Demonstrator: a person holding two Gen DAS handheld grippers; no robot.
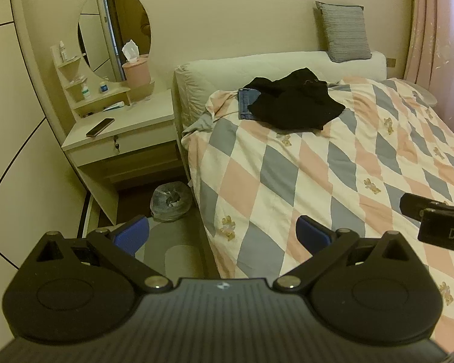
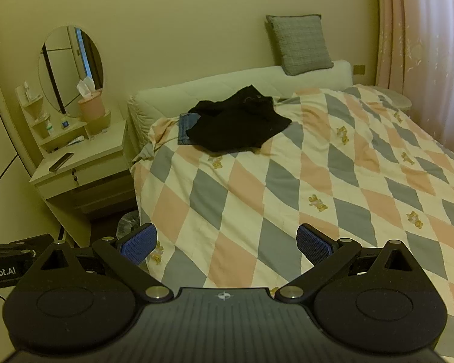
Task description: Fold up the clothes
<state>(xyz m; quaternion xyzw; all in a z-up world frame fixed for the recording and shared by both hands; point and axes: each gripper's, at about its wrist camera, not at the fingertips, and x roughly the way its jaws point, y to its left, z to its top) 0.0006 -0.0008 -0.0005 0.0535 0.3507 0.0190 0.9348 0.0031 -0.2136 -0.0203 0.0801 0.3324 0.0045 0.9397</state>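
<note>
A crumpled black garment [image 1: 296, 103] [image 2: 239, 122] lies in a heap near the head of the bed, on top of blue jeans [image 1: 247, 103] [image 2: 187, 128] whose edge shows at its left. My left gripper [image 1: 222, 233] stands open and empty above the bed's near left edge, far from the clothes. In the right wrist view my right gripper [image 2: 225, 242] is also open and empty, over the foot of the quilt. Part of the right gripper's body shows at the right rim of the left wrist view.
The bed carries a pink, grey and white diamond quilt [image 1: 333, 175] [image 2: 317, 181], with a grey cushion [image 1: 345, 31] on the headboard. A vanity table [image 1: 130, 124] with mirror, tissue box and phone [image 1: 100, 127] stands left. A lined bin [image 1: 171, 201] sits on the floor. Curtains [image 2: 423, 45] hang right.
</note>
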